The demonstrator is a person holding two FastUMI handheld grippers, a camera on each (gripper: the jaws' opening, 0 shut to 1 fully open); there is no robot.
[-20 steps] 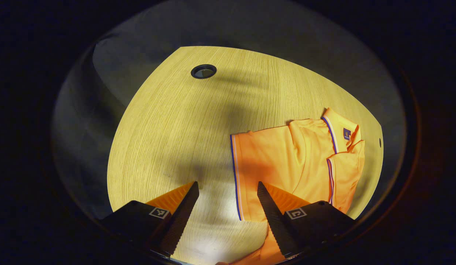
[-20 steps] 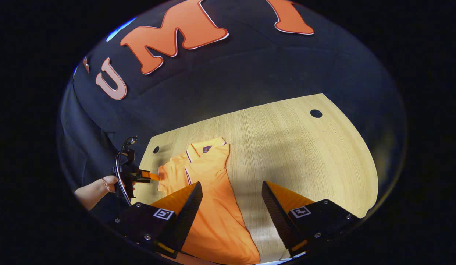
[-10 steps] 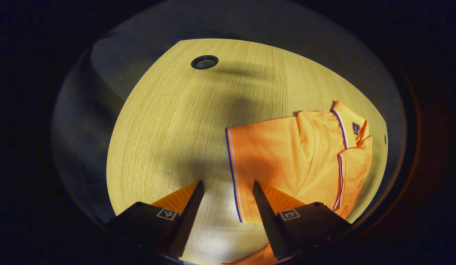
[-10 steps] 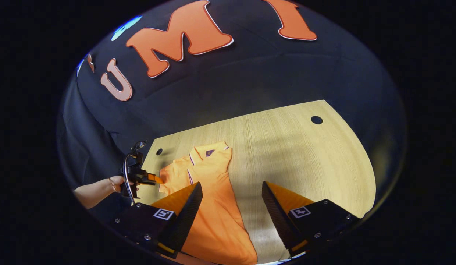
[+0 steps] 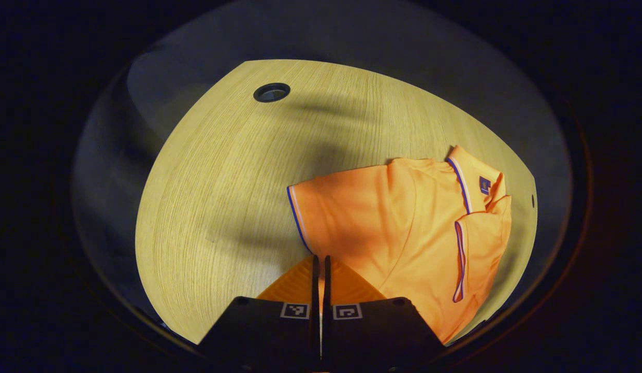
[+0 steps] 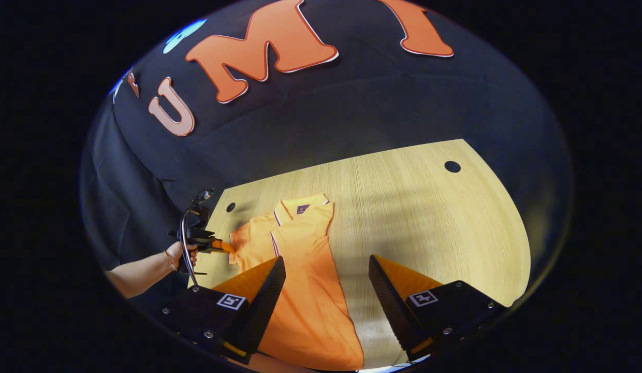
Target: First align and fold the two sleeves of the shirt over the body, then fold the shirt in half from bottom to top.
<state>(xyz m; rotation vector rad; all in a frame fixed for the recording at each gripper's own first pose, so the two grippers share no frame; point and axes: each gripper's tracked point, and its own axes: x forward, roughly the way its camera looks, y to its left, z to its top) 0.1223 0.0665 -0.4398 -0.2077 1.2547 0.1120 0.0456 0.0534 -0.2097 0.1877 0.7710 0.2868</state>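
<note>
An orange polo shirt (image 5: pixel 414 223) with blue-and-white trim lies on the wooden table (image 5: pixel 222 171), collar (image 5: pixel 471 176) to the far right. One sleeve (image 5: pixel 481 243) lies folded over the body. My left gripper (image 5: pixel 320 259) is shut on the hem corner of the other sleeve (image 5: pixel 341 217), which spreads out ahead of the fingers. In the right gripper view, the shirt (image 6: pixel 305 269) runs lengthwise. The left gripper (image 6: pixel 225 247) touches its sleeve at the left. My right gripper (image 6: pixel 326 267) hangs open above the shirt's lower body, holding nothing.
A round cable hole (image 5: pixel 271 92) sits in the table's far part, another hole (image 6: pixel 452 166) at the back right, and a small hole (image 6: pixel 230 206) near the collar. A hand (image 6: pixel 184 254) holds the left gripper. The dark cloth wall (image 6: pixel 352 114) stands behind the table.
My left gripper went from open to shut, closing on the sleeve's hem corner. The sleeve hem shifted left in its view. The right gripper stayed open and barely moved.
</note>
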